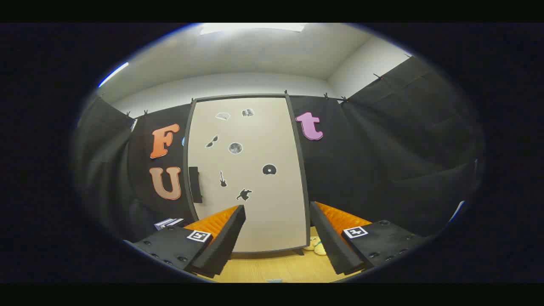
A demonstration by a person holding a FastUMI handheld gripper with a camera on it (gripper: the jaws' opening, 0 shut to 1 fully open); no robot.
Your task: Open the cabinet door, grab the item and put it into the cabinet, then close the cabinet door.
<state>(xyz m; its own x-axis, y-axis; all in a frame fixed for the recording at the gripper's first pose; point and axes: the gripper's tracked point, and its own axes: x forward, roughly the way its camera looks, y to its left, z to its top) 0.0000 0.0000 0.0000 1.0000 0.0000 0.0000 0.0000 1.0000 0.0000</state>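
We look along the claw as it hovers level above the wooden counter, its two fingers spread wide with nothing between them, aimed squarely at the cabinet door. The one door stands shut, a tall pale panel in a dark frame, with a single dark handle near its left edge. We count seven small black-and-white stickers scattered across its face. At the door's lower right corner, just beside the right finger, one yellowish soft item lies on the counter, partly hidden. Left of the door's base, beyond the left finger, sits a small striped object that we cannot identify.
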